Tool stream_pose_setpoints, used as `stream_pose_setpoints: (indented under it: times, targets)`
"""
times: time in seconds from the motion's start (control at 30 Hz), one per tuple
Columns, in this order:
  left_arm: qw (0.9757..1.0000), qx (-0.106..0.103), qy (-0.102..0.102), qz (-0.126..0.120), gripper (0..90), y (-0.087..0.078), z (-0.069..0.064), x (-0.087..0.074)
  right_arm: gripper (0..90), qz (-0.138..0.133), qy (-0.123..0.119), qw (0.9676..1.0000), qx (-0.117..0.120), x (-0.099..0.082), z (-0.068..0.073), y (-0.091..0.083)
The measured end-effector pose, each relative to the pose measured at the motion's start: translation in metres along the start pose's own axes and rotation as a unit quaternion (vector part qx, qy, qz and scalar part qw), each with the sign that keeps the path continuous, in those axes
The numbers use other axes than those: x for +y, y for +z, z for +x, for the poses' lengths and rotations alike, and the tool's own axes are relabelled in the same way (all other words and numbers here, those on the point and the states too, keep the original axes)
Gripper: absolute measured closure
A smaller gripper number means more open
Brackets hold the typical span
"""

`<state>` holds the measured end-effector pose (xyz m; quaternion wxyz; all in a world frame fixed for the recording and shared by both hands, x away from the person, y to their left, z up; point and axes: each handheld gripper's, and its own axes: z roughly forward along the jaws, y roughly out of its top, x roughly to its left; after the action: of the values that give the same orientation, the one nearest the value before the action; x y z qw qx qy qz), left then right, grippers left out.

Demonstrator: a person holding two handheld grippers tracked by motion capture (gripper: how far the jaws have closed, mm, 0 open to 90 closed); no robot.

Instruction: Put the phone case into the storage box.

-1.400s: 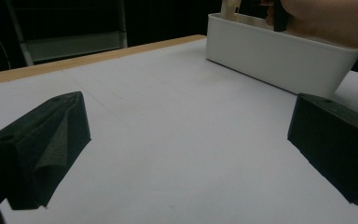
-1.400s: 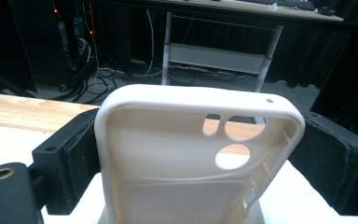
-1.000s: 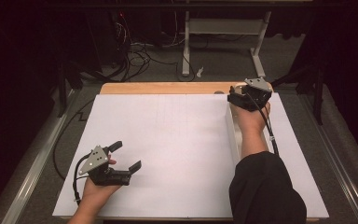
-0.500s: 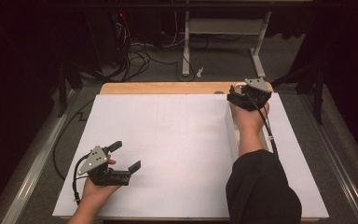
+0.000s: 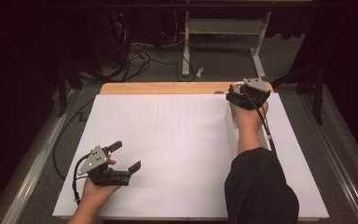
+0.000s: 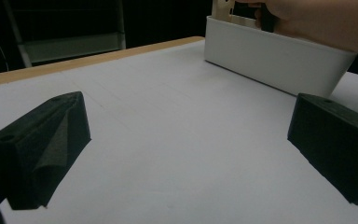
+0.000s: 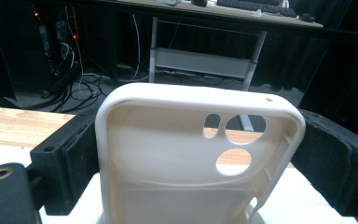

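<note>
My right gripper [image 5: 235,89] is at the table's far right, shut on a cream phone case [image 7: 196,154]. Its black jaws press both long sides of the case, which stands upright with the camera cut-outs at the top. The case hangs over the far end of a long white box [image 5: 231,130], and the right forearm lies along that box. In the left gripper view the box [image 6: 270,51] stands ahead, with the case [image 6: 223,7] and the hand above it. My left gripper [image 5: 126,156] rests low near the front left of the white sheet, open, with nothing between its jaws [image 6: 186,140].
A white sheet [image 5: 168,140] covers most of the table, with a strip of bare wood [image 5: 158,87] along the far edge. Beyond the table are floor cables [image 5: 135,51] and a white desk frame [image 5: 223,28]. Metal rails run along both sides.
</note>
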<state>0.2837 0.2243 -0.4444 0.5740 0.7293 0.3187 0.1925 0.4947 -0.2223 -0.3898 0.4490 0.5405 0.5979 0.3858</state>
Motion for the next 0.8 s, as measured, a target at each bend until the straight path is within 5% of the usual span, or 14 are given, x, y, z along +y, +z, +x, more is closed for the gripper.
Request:
stream_pose_setpoints:
  times: [0.8]
  targets:
    - [1.0000,-0.002,0.000,0.000,0.3,0.0000,-0.0001,-0.0002,8.0,0.008,-0.005,0.9999,0.006,0.0032,0.0004,0.0045]
